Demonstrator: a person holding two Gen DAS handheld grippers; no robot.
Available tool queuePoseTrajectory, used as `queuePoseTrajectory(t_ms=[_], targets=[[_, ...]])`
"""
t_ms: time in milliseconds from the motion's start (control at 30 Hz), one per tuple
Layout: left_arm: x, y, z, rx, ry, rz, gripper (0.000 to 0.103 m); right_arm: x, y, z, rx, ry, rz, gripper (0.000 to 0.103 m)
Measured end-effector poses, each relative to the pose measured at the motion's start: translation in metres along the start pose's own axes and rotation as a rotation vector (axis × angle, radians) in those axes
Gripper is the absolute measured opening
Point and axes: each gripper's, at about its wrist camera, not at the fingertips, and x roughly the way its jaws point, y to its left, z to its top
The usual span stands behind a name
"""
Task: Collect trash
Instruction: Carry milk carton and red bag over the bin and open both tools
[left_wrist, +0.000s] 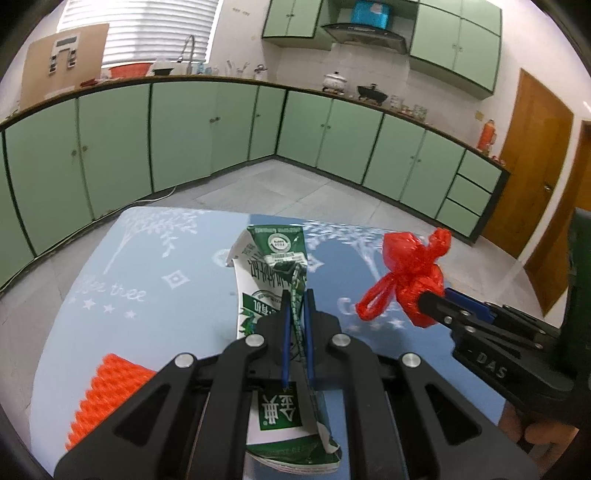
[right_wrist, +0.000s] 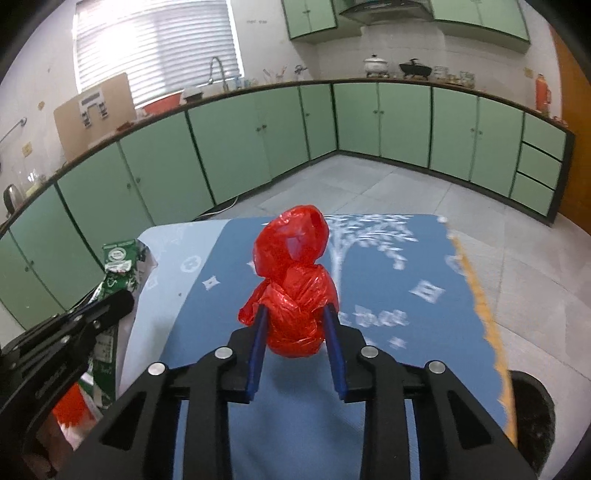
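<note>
A flattened green and white milk carton (left_wrist: 275, 251) hangs above the blue tablecloth, and my left gripper (left_wrist: 297, 299) is shut on its creased middle. To its right a knotted red plastic bag (left_wrist: 413, 273) is held off the table by my right gripper (left_wrist: 436, 297). In the right wrist view the blue pads of the right gripper (right_wrist: 297, 310) press on both sides of the red bag (right_wrist: 295, 258), whose knot stands upright. The left gripper (right_wrist: 122, 301) and the carton (right_wrist: 120, 258) show at the left edge of that view.
The table (left_wrist: 155, 266) wears a blue cloth with white tree prints. An orange ridged piece (left_wrist: 107, 391) lies at its near left. A dark round container (right_wrist: 532, 413) sits low beyond the table's right edge. Green cabinets line the far walls across a tiled floor.
</note>
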Motion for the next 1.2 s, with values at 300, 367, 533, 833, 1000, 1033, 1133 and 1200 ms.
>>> queuePoseTrajectory(t_ms=[300,367,533,833,1000,1033,1133,1200], targets=[[-0.023,-0.070,-0.017,0.065,0.004,-0.114,0.005,-0.073,-0.061,-0.019,0.076,-0.043,-0.087,0.022],[-0.025,-0.085,-0.022,0.082,0.011,-0.139,0.005,-0.086,-0.072,-0.024,0.087,-0.052,-0.102,0.020],[-0.027,-0.133,-0.036,0.124,0.042,-0.219,0.005,-0.125,-0.101,-0.041,0.107,-0.074,-0.130,0.015],[-0.026,-0.220,-0.061,0.217,0.076,-0.347,0.005,-0.178,-0.166,-0.070,0.184,-0.103,-0.233,0.013],[-0.018,-0.264,-0.074,0.252,0.102,-0.410,0.005,-0.195,-0.211,-0.095,0.245,-0.090,-0.311,0.013],[-0.015,-0.274,-0.077,0.259,0.110,-0.424,0.005,-0.196,-0.219,-0.100,0.257,-0.085,-0.323,0.013],[-0.004,-0.299,-0.084,0.276,0.138,-0.456,0.005,-0.198,-0.241,-0.113,0.287,-0.065,-0.353,0.013],[0.002,-0.314,-0.089,0.292,0.153,-0.471,0.005,-0.197,-0.254,-0.121,0.306,-0.055,-0.367,0.013]])
